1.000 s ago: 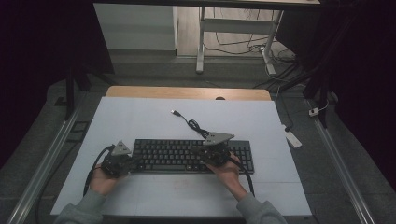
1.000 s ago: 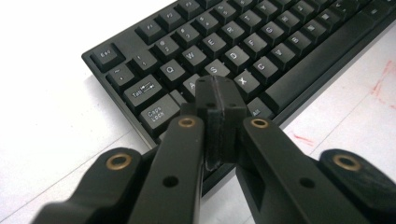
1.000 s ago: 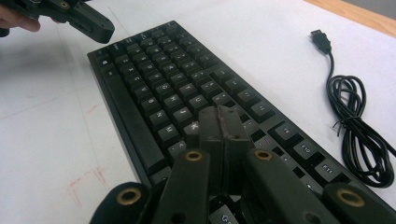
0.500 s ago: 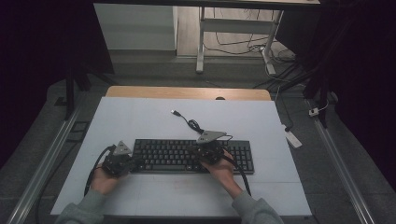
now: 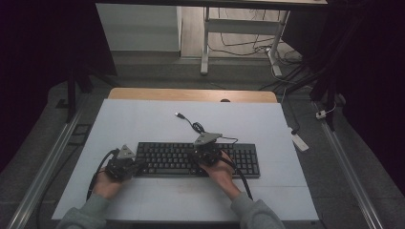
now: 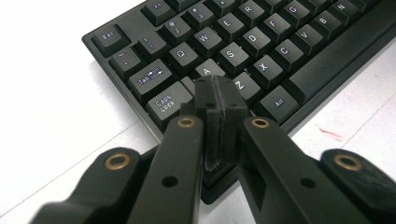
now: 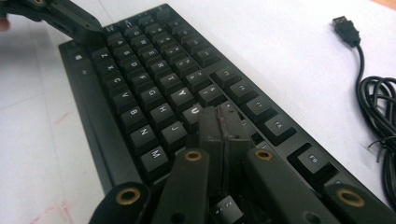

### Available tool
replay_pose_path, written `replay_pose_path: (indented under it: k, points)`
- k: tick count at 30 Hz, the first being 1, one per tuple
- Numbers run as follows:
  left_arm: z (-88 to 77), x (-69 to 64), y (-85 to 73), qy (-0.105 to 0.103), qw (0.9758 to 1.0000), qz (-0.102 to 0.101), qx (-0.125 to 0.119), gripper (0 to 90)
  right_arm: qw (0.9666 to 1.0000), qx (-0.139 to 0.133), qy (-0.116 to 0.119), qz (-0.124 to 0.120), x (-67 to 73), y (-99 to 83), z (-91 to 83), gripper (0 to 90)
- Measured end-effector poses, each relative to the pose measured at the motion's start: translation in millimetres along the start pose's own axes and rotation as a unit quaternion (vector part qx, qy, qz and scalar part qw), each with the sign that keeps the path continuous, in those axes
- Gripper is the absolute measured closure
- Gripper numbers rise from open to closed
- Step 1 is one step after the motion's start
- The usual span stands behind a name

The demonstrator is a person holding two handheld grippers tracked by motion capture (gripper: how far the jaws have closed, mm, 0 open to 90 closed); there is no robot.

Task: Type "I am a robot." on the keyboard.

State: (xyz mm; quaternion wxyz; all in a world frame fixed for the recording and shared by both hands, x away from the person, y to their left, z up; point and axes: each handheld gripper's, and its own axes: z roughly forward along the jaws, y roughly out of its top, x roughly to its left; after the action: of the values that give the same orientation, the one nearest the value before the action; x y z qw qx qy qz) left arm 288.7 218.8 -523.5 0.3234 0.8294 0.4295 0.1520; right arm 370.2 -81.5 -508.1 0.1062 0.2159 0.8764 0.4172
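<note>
A white table [image 5: 143, 119] holds a black keyboard [image 5: 181, 160] near its front edge, long axis running left to right. Both the left gripper [image 6: 218, 95] and the right gripper [image 7: 223, 126] have jaws pressed together, tips over its keys.

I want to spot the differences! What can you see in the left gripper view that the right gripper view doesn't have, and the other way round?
The left gripper view alone shows the Esc key, Tab key and Caps Lock key, with the shut left gripper over the letter A. The right gripper view alone shows the plug and coiled cable, with the shut right gripper near U and J. Both show the black keyboard on the white table.
</note>
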Motion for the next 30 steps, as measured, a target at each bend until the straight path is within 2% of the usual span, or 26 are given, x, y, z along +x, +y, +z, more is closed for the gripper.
replay_pose_path:
  k: [11,17,30]
  points:
    - [0.1,-0.4,-0.6,-0.001,1.0,-0.001,0.0,88.4,0.9999,0.014,-0.008,0.0,1.7,5.2,16.0,89.8]
    - [0.2,-0.3,-0.7,-0.001,1.0,0.0,0.0,88.4,0.9996,0.022,-0.016,-0.002,1.3,5.7,18.5,89.8]
    - [2.7,-1.7,-1.2,0.0,1.0,0.002,0.005,88.9,0.9995,0.027,-0.015,-0.003,2.0,5.8,22.0,90.0]
